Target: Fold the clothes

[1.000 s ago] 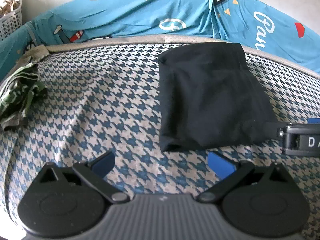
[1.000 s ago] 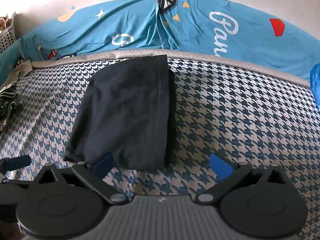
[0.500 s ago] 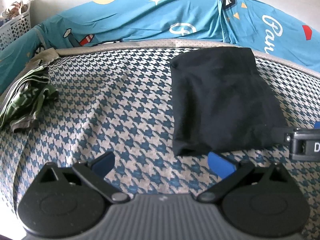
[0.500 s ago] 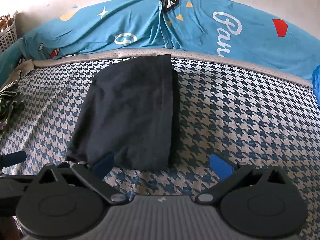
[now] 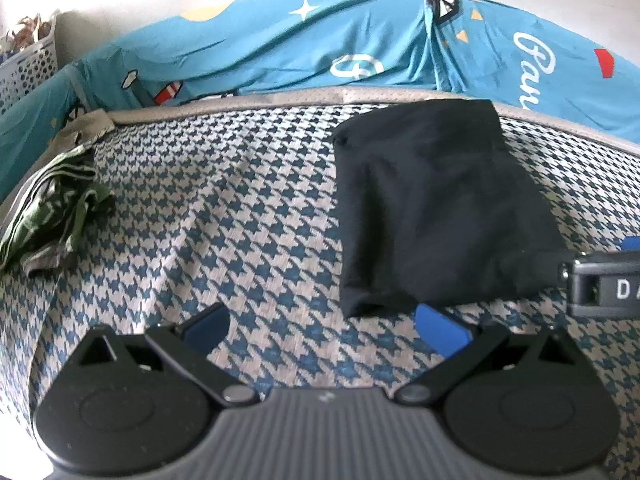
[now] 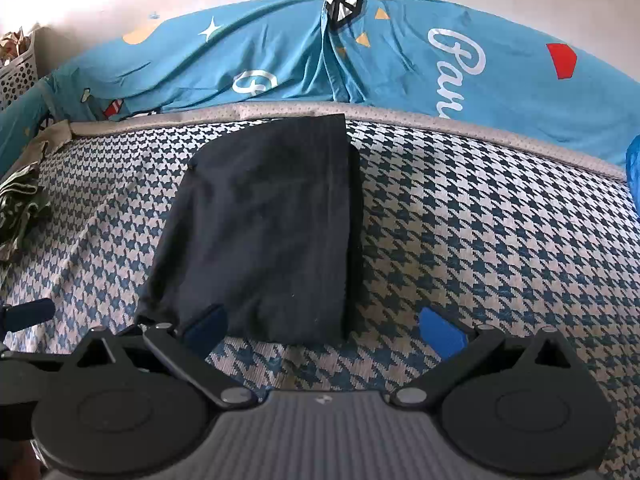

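A folded black garment [image 5: 436,208] [image 6: 264,232] lies flat on the blue-and-white houndstooth bed cover [image 5: 224,216] [image 6: 480,240], near its far edge. My left gripper [image 5: 322,326] is open, low over the cover, with its right fingertip at the garment's near left corner. My right gripper [image 6: 324,326] is open too, its left fingertip just over the garment's near edge, nothing held. Part of the right gripper's body shows at the right edge of the left wrist view. A crumpled green-and-white patterned garment [image 5: 52,212] [image 6: 20,204] lies at the far left.
A teal printed sheet [image 5: 320,52] [image 6: 360,60] covers the raised side behind the bed. A white perforated basket [image 5: 28,68] [image 6: 16,68] stands at the far left. A grey piped edge [image 5: 260,100] borders the cover at the back.
Both grippers have drawn back slightly from the black garment and the left view has panned left to right; the garment lies unchanged, and both stay open.
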Demonstrator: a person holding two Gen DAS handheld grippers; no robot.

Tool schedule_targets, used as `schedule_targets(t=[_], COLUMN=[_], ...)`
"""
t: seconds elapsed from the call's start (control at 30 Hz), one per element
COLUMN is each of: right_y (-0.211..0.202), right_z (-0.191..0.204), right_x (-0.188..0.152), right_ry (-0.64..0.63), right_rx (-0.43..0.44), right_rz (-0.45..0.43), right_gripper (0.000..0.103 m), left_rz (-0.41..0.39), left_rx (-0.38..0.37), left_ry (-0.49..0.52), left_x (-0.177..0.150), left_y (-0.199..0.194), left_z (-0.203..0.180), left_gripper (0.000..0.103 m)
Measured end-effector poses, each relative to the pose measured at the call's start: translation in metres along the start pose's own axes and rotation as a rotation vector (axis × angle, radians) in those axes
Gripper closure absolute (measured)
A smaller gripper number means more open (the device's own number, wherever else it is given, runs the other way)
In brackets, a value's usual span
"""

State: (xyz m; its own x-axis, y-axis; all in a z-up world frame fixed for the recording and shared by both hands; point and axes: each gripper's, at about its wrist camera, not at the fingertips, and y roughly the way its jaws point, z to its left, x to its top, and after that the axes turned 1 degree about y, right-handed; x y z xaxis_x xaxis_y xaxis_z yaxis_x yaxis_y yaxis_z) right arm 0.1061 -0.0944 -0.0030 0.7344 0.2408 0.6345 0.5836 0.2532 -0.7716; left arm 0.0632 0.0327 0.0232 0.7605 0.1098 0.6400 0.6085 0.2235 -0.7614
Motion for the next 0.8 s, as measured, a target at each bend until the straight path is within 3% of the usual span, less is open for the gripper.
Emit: schedule_targets(t=[0.37,0.8], right_y=[-0.002,-0.004], right_z=[-0.001,-0.007], right_x=[0.001,0.001], right_ry=[0.013,0.031], right_rx=[-0.004,-0.012], right_rz=[-0.008,-0.009], right_gripper=[0.0,0.0], left_rz=[-0.056,0.047], left_rx=[-0.069,-0.173], left_ry=[0.048,0.082], left_x=[-0.001,-0.005], left_y=[-0.011,-0.005], left_z=[-0.01,-0.025], left_gripper=[0.0,0.0])
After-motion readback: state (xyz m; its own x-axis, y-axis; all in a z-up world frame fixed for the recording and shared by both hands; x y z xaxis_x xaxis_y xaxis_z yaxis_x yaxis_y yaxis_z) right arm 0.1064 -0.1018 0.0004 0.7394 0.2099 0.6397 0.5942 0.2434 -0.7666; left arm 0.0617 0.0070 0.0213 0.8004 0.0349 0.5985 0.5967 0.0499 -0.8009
